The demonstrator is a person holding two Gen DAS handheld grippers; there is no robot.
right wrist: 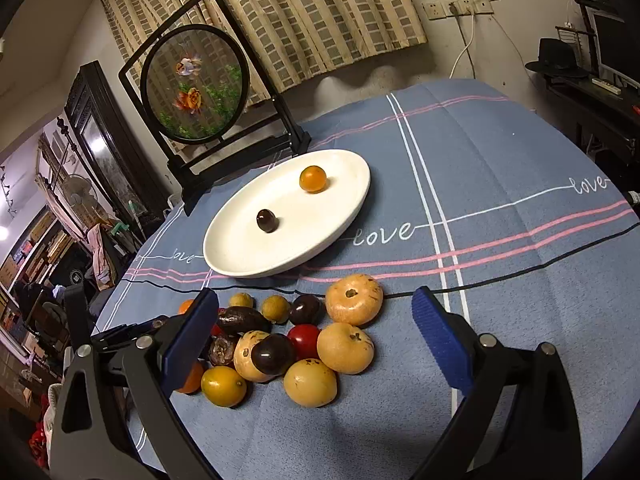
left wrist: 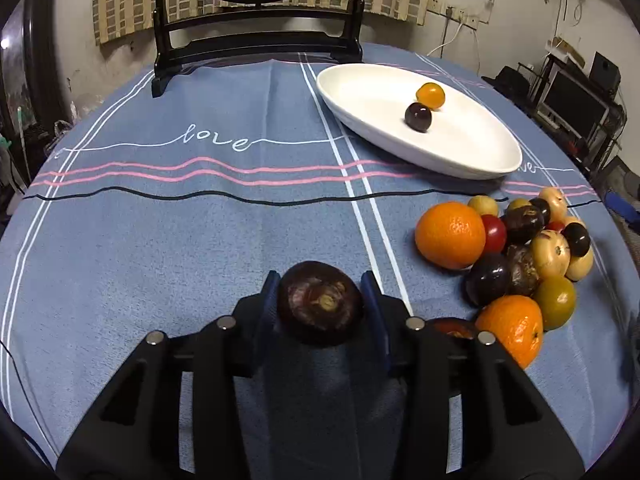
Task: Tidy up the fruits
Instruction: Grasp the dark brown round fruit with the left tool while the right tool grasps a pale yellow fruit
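The left gripper is clamping a dark maroon fruit between its blue ribbed pads, holding it above the blue tablecloth. The fruit is roundish and slightly flattened, glossy at its edges, and its rough brownish scarred end is facing back toward the camera; its wider axis is running across from pad to pad.

Ahead and to the right of this gripper, a white oval dish is lying with its long axis slanting away to the left. It is holding a small smooth orange fruit and a shiny dark round fruit, close beside each other. Just to the right of the gripper, a heap of fruit is resting on the cloth: dimpled oranges, tan matte ones, a red tomato and glossy dark ones, all touching.

The right gripper is hovering with its jaws wide apart over that same heap, gripping nothing. Beyond it are the dish and a black-framed round goldfish screen.
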